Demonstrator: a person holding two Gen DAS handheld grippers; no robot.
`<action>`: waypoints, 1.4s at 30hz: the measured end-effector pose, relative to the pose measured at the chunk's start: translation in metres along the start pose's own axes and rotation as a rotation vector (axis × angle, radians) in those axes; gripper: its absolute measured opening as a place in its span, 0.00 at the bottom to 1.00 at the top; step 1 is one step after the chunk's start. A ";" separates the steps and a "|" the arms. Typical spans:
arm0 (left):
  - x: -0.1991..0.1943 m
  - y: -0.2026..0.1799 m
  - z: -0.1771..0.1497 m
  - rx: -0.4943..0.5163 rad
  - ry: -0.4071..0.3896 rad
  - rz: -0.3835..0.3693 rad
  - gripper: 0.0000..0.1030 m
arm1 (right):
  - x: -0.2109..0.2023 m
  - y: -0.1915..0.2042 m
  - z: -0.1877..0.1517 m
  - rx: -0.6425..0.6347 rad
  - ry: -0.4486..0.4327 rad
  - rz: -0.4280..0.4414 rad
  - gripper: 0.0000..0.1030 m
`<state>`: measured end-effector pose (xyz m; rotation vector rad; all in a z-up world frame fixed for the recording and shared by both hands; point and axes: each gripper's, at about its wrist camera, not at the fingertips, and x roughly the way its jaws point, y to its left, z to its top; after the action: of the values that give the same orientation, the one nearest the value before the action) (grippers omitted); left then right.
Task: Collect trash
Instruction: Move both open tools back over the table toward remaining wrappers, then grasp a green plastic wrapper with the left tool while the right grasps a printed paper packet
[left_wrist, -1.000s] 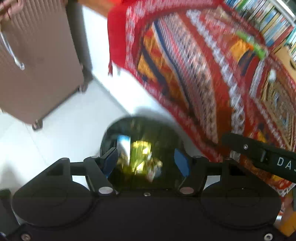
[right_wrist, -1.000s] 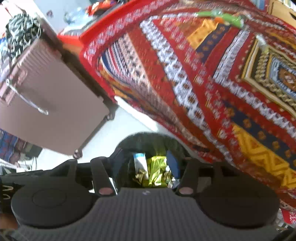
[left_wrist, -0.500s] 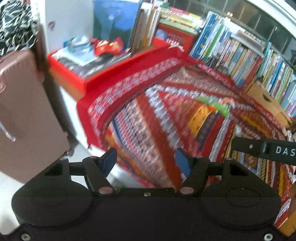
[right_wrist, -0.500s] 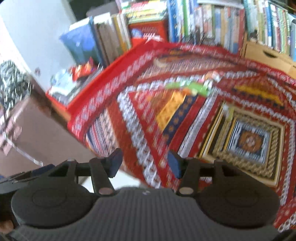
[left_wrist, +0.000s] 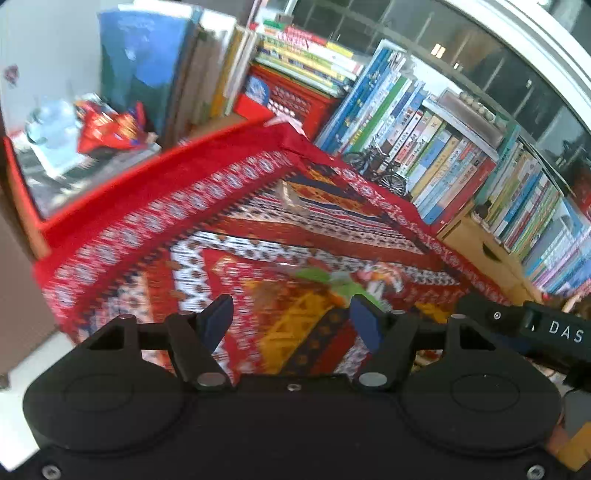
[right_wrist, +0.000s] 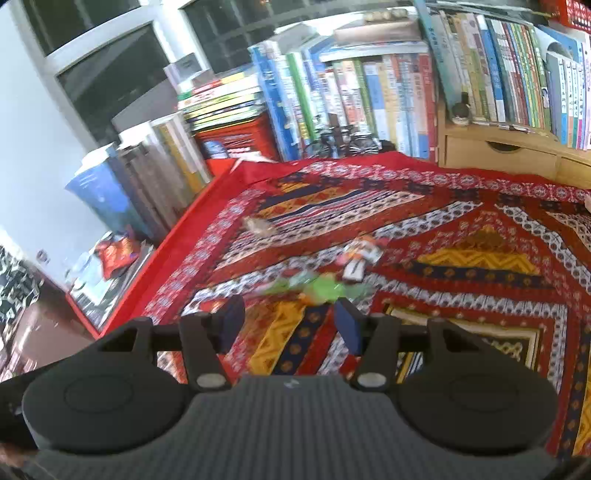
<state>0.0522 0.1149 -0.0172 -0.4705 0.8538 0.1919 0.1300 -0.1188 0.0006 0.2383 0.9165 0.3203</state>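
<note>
On the patterned red cloth (right_wrist: 461, 236), just past your right gripper (right_wrist: 290, 323), lies the trash: a crumpled green wrapper (right_wrist: 317, 286), and right behind it, close enough that you cannot tell whether they touch, a white and orange wrapper (right_wrist: 360, 254). A third scrap, a small brownish wrapper (right_wrist: 258, 226), sits well apart from those two, farther back toward the books. Your left gripper (left_wrist: 291, 319) sees the same green wrapper (left_wrist: 332, 280) ahead of its tips, with the white and orange wrapper (left_wrist: 380, 278) beside it and the brownish wrapper (left_wrist: 295, 195) farther up the cloth (left_wrist: 155, 236) (all three are blurred in this view). Both grippers stand apart with nothing between the blue pads (right_wrist: 347, 326); each frames only bare cloth, and neither touches any wrapper. Part of your right gripper's black arm, with white letters on it, shows at the right edge of the left view. Around the cloth, rows of upright books (right_wrist: 388, 88) line the far side, a wooden drawer unit (right_wrist: 498, 151) stands under some of them, and a red tray (right_wrist: 110, 266) at the left holds a red snack bag (right_wrist: 116, 254) among magazines. Dark windows (right_wrist: 110, 74) rise behind the shelves.
</note>
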 end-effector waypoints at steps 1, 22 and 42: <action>0.013 -0.005 0.003 -0.018 0.011 -0.004 0.66 | 0.006 -0.006 0.006 0.007 0.006 -0.002 0.66; 0.214 -0.034 0.022 -0.289 0.217 0.117 0.66 | 0.179 -0.116 0.070 0.154 0.238 0.016 0.69; 0.216 -0.049 0.025 -0.199 0.166 0.091 0.38 | 0.215 -0.118 0.073 0.197 0.280 0.124 0.32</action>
<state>0.2260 0.0782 -0.1515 -0.6406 1.0250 0.3269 0.3305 -0.1530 -0.1545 0.4403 1.2147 0.3842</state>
